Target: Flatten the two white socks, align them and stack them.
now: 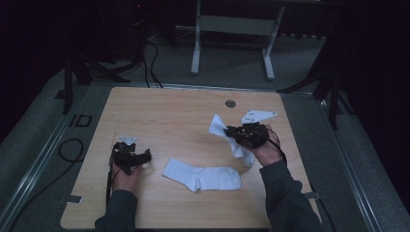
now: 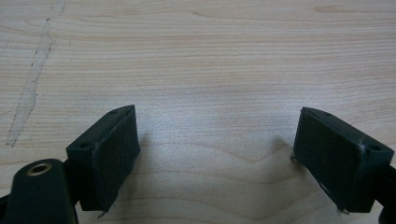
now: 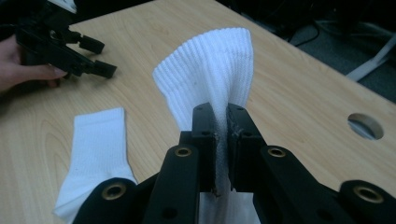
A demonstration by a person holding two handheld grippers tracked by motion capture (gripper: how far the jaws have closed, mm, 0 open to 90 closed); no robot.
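Pinching a white ribbed cotton sock (image 3: 210,79) near its cuff above the right edge of the light wooden surface (image 1: 164,111), the right tool (image 3: 223,140) is closed on it. This sock seems soft, light and floppy. The left tool (image 2: 217,154) stands wide open, empty, near the left edge.

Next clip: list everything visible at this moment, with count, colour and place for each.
held sock: 1, white, lifted above the right half of the table, pinched in the right gripper.
flat sock: 1, white, lying flat on the table near its front edge, between the two hands.
table: 1, light wood, with a round hole near its far edge.
metal frame: 1, pale grey, on the floor beyond the table.
cables: several, black, on the floor behind and left of the table.
left gripper: 1, black, jaws open over bare wood.
right gripper: 1, black, jaws shut on the held sock.
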